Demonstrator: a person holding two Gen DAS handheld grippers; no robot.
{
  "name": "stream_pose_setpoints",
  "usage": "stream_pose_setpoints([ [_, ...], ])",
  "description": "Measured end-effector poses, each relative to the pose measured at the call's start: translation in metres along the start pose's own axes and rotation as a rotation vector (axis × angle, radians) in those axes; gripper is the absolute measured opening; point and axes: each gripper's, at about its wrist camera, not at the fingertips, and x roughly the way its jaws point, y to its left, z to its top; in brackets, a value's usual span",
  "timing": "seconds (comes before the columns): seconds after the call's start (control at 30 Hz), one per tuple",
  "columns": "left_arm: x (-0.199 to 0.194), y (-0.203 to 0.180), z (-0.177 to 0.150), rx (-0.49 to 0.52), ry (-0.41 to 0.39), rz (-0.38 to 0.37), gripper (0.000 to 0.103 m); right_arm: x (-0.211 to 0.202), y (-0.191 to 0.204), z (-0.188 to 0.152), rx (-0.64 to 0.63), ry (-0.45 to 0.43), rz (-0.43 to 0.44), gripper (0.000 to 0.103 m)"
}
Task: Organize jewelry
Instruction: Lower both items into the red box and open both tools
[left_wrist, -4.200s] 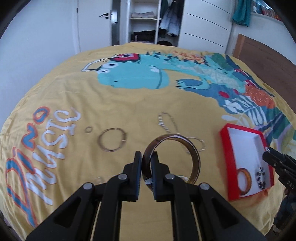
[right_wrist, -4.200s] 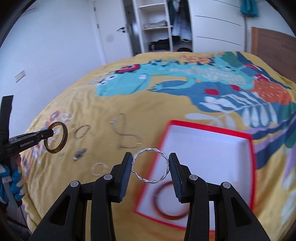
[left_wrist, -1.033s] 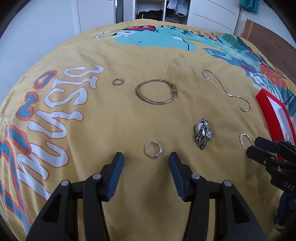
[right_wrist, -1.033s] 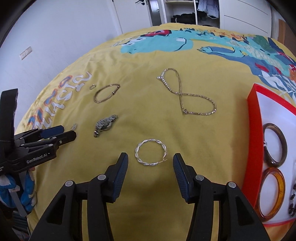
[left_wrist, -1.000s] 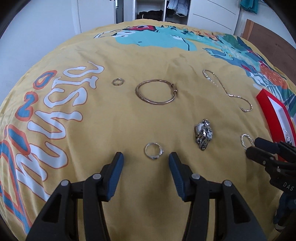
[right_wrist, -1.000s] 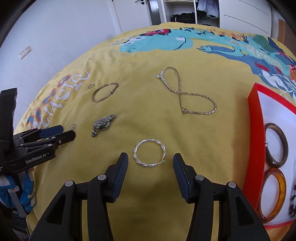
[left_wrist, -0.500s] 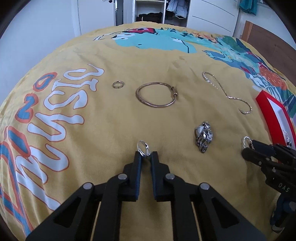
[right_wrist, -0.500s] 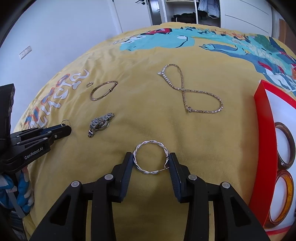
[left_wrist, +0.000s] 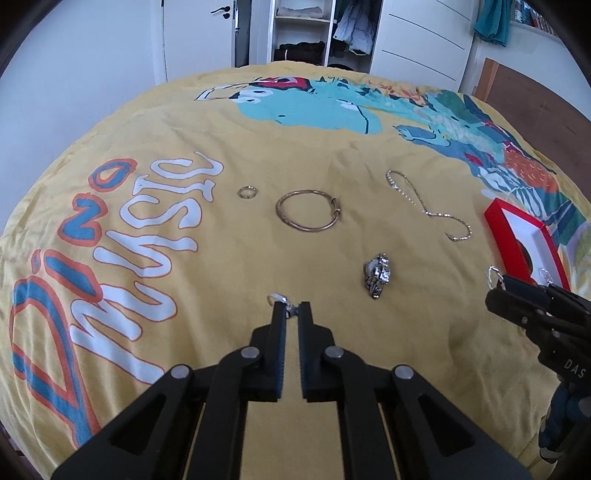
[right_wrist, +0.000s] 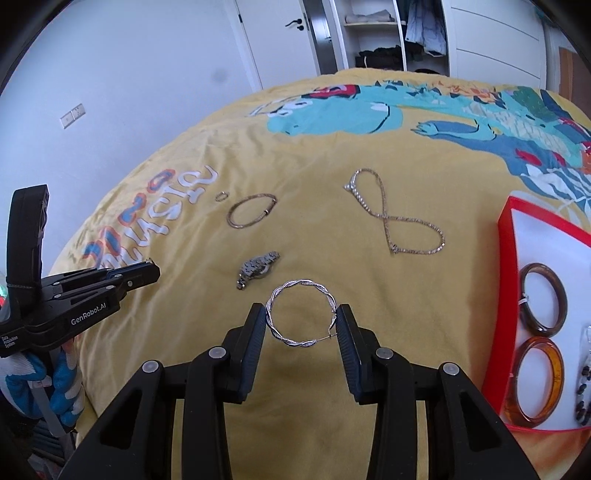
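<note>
My left gripper (left_wrist: 290, 310) is shut on a small silver ring (left_wrist: 279, 298) and holds it above the yellow bedspread. My right gripper (right_wrist: 301, 317) is shut on a twisted silver hoop (right_wrist: 301, 314), also lifted off the bedspread. The red box (right_wrist: 511, 258) with a white inside lies at the right and holds a brown bangle (right_wrist: 543, 299), an orange bangle (right_wrist: 535, 380) and dark beads (right_wrist: 583, 384). On the bedspread lie a thin gold bangle (left_wrist: 308, 216), a small ring (left_wrist: 246, 192), a chain necklace (left_wrist: 428, 206) and a silver watch (left_wrist: 376, 275).
The yellow bedspread (left_wrist: 184, 295) with a dinosaur print covers the bed. A wooden headboard (left_wrist: 535, 96) stands at the far right. An open wardrobe (left_wrist: 306, 33) and a white door (left_wrist: 199, 37) are behind the bed.
Both grippers went from open to shut, the left on the small silver ring and the right on the twisted hoop, then lifted them off the bedspread and drew back.
</note>
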Motion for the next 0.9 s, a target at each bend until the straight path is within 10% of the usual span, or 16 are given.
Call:
stream_pose_setpoints([
  [0.3, -0.026, -0.047, 0.017, 0.053, -0.05, -0.074, 0.005, -0.057, -0.045, 0.0, 0.058, -0.076, -0.068, 0.039],
  [0.9, 0.023, -0.276, 0.067, 0.279, -0.029, -0.339, 0.005, -0.079, -0.22, -0.005, 0.187, -0.027, -0.294, 0.039],
])
